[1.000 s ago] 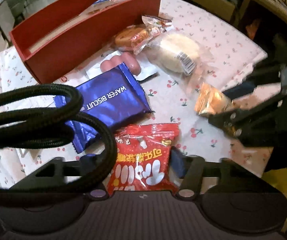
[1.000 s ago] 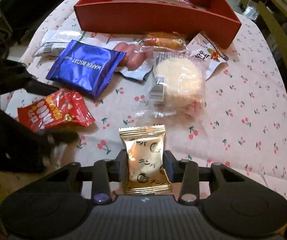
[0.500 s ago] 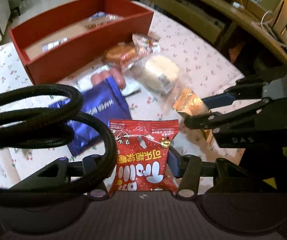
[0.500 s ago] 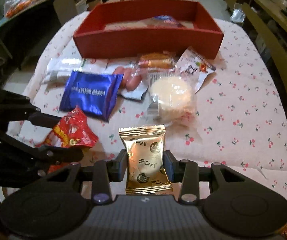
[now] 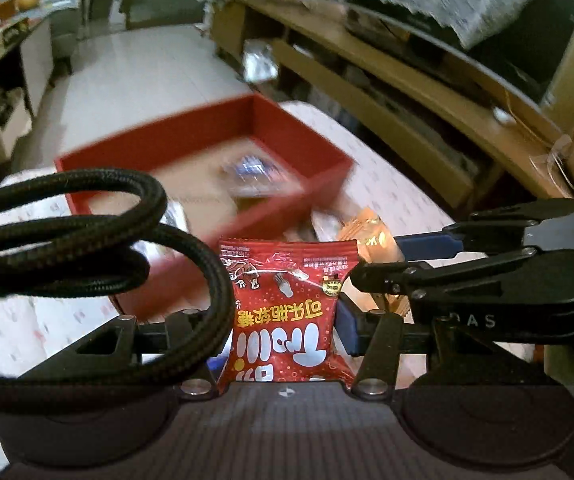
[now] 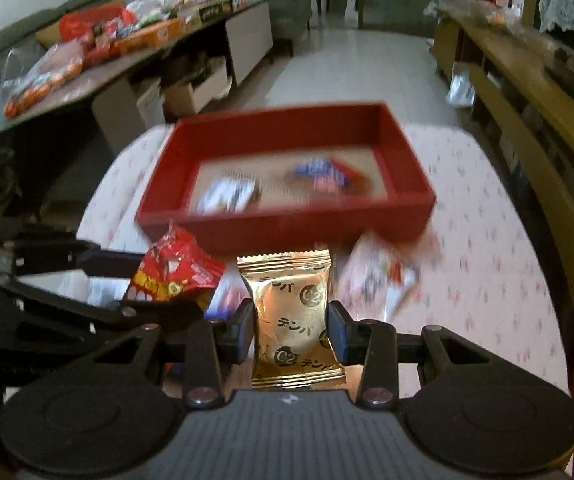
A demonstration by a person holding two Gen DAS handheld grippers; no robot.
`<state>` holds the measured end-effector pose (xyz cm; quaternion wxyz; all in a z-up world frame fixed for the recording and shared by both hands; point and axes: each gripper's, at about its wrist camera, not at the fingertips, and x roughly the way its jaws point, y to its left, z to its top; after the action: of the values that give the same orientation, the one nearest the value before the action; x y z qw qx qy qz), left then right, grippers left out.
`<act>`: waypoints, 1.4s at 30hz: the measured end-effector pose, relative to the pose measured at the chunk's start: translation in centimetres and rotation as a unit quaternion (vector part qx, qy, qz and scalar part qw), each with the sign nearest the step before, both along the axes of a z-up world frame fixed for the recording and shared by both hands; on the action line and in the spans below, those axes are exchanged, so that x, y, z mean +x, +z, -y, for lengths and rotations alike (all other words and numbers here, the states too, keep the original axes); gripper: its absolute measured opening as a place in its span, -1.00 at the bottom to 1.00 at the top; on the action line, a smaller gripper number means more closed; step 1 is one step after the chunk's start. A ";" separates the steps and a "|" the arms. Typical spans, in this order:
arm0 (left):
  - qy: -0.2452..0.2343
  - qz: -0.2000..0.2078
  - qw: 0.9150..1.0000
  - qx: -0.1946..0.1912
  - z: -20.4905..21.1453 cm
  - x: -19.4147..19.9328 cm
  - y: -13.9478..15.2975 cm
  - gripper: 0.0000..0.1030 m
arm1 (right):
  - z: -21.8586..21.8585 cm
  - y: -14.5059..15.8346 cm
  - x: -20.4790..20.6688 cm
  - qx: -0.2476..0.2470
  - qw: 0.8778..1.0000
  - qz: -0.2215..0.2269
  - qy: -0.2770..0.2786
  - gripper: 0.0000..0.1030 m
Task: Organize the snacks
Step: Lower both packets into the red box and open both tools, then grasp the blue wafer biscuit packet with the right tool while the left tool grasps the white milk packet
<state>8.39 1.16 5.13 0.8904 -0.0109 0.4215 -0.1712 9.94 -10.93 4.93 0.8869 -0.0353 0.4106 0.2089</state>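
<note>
My left gripper (image 5: 285, 332) is shut on a red candy packet (image 5: 287, 312) with white lettering, held up off the table. My right gripper (image 6: 291, 334) is shut on a gold foil packet (image 6: 293, 312), also lifted. Each gripper shows in the other's view: the right gripper (image 5: 371, 256) with the gold packet (image 5: 371, 236) at the right of the left wrist view, the left gripper (image 6: 147, 280) with the red packet (image 6: 175, 272) at the left of the right wrist view. Ahead stands the red box (image 6: 287, 224) (image 5: 315, 152), blurred, with a few wrapped snacks inside.
The table has a white cloth with a cherry print (image 6: 487, 264). More wrapped snacks (image 6: 383, 272) lie blurred in front of the box. A black braided cable (image 5: 87, 240) loops across the left wrist view. A cluttered side table (image 6: 127, 40) and wooden shelving (image 6: 527, 100) flank the floor beyond.
Both grippers have risen from the table with their packets and tipped up toward the red box, whose inside now shows. The snacks left on the cloth have dropped low in view.
</note>
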 end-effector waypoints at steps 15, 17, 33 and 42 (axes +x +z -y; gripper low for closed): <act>0.077 0.002 0.997 0.015 -3.6 10.4 -2.3 0.16 | -3.5 -2.1 13.4 -0.009 1.000 -0.011 -0.021 -0.12; 0.084 -0.003 0.996 0.019 -3.9 11.2 -2.7 0.16 | -4.0 -2.6 14.3 -0.015 1.000 -0.010 -0.020 -0.12; 0.097 0.005 0.993 0.072 -4.1 12.9 -4.1 0.41 | -4.5 -4.4 15.9 -0.044 0.999 -0.006 -0.027 -0.10; 0.094 0.022 0.994 0.059 -4.6 11.8 -2.9 0.52 | -3.9 -2.9 14.3 -0.037 0.999 0.011 -0.029 -0.09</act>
<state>20.19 5.74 2.28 0.9109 0.0061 0.4080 -0.0613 24.25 -7.01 2.07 0.8952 -0.0588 0.4089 0.1675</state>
